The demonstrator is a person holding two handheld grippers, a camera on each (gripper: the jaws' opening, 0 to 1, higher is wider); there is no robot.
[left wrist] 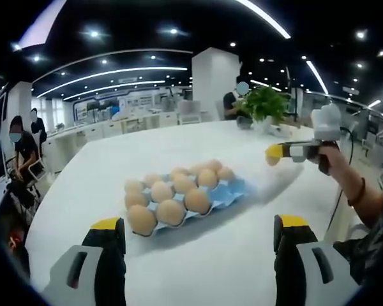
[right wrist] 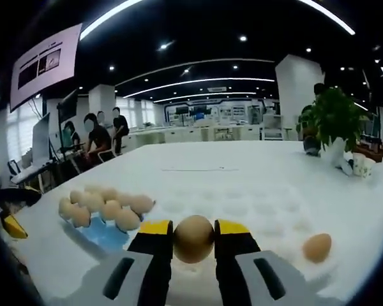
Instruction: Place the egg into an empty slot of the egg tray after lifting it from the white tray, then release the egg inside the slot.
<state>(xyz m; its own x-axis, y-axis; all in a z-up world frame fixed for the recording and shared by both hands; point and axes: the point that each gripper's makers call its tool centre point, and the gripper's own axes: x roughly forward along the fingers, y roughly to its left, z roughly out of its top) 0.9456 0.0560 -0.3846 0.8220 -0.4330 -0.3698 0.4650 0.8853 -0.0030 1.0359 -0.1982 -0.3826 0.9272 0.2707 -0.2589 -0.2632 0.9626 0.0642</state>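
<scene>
A brown egg [right wrist: 193, 239] sits clamped between the yellow-tipped jaws of my right gripper [right wrist: 193, 231], above the near edge of the white dimpled tray [right wrist: 242, 205]. One more egg [right wrist: 317, 247] lies on that white tray to the right. The blue egg tray [right wrist: 105, 237] lies to the left, several eggs [right wrist: 102, 207] in its slots. In the left gripper view the blue tray [left wrist: 235, 191] with its eggs [left wrist: 172, 201] lies ahead of my left gripper [left wrist: 198, 236], whose jaws stand wide apart with nothing between them. The right gripper [left wrist: 277, 153], held in a hand, hovers at the right.
Everything rests on a large white table [left wrist: 179, 150]. A potted plant [right wrist: 335, 121] and small white cups [right wrist: 360, 167] stand at its far right. People sit at desks [right wrist: 99, 137] beyond the table's left side. My left gripper's yellow tip [right wrist: 13, 224] pokes in at the left edge.
</scene>
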